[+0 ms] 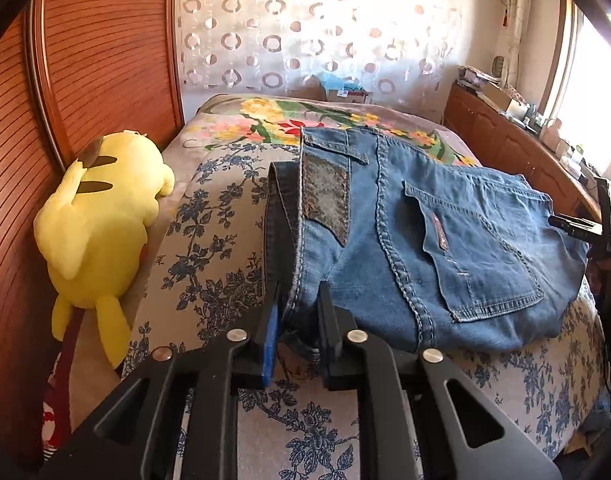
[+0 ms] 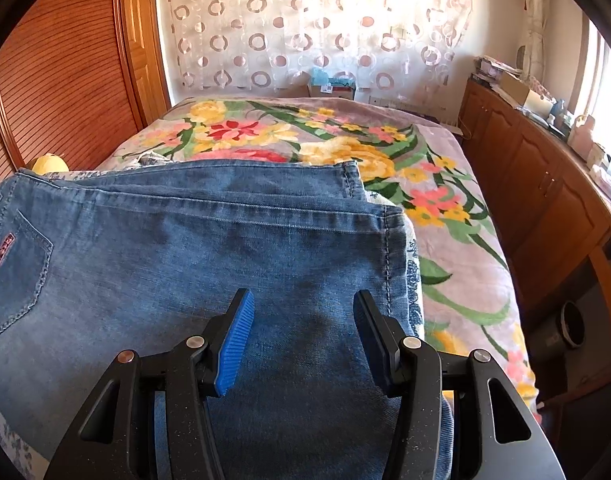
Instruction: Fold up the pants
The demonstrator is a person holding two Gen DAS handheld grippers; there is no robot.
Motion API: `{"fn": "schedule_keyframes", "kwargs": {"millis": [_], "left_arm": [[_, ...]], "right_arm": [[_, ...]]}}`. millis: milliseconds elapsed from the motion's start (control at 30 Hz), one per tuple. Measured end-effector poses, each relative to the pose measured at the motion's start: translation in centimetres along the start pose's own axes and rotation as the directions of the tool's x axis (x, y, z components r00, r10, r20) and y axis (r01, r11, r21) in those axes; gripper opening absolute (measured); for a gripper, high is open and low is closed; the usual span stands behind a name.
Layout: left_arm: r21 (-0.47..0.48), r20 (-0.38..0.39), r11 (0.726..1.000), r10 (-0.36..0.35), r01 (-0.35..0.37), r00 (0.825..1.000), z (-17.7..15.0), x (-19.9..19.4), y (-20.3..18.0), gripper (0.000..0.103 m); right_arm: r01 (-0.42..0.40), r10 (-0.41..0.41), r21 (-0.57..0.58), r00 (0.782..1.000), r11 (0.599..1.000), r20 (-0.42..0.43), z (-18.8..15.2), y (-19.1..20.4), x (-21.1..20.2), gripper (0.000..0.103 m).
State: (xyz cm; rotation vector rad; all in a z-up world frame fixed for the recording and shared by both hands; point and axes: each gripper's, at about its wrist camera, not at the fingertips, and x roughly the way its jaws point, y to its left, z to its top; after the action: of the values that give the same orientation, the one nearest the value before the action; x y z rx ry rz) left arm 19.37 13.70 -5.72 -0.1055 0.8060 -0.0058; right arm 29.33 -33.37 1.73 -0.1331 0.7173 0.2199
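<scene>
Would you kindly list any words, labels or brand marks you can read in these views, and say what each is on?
No text is readable.
Red tab on the jeans back pocket: lettering too blurred to read.
Dark patch at the waistband: worn, nothing legible.
Boxes on the sideboard: print too small to read.

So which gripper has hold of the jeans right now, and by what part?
The left gripper is pinching the jeans at the waistband edge. The right gripper holds nothing; it stands open above the denim leg.
</scene>
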Motion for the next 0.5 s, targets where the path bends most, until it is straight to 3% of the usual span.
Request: {"fn": "schedule_keyframes", "kwargs": {"millis": [67, 167, 233, 400, 500], "left_arm": [[0.01, 0.016, 1.0, 0.021, -0.021, 1.0, 0.4, -0.2, -0.1, 0.027], [0.012, 0.048, 1.0, 0.021, -0.022, 0.999, 1.4, -0.6, 0.1, 0.048], [0.02, 0.059, 0.999, 0.03, -0.031, 0.998, 2.3, -0.5, 0.0, 0.05], [0.048, 0.072, 0.999, 0.007, -0.011, 0.997, 4.5, 0.7, -0.3, 0.072], [0.069, 0.052, 0.997, -0.023, 0.019, 0.998, 6.0, 2.3, -0.8, 0.079]], "right_arm": [[0.003, -0.003, -0.001, 1.0, 1.0, 0.004, -0.1, 0.0, -0.1, 0.054], [0.005, -0.005, 0.003, 1.0, 1.0, 0.011, -0.2, 0.1, -0.3, 0.054], [0.004, -0.004, 0.006, 1.0, 1.0, 0.017, -0.1, 0.2, -0.3, 0.054], [0.003, -0.003, 0.0, 1.0, 1.0, 0.031, 0.0, 0.4, -0.3, 0.055], [0.009, -0.009, -0.008, 0.999, 1.0, 0.039, 0.0, 0.4, -0.3, 0.06]]}}
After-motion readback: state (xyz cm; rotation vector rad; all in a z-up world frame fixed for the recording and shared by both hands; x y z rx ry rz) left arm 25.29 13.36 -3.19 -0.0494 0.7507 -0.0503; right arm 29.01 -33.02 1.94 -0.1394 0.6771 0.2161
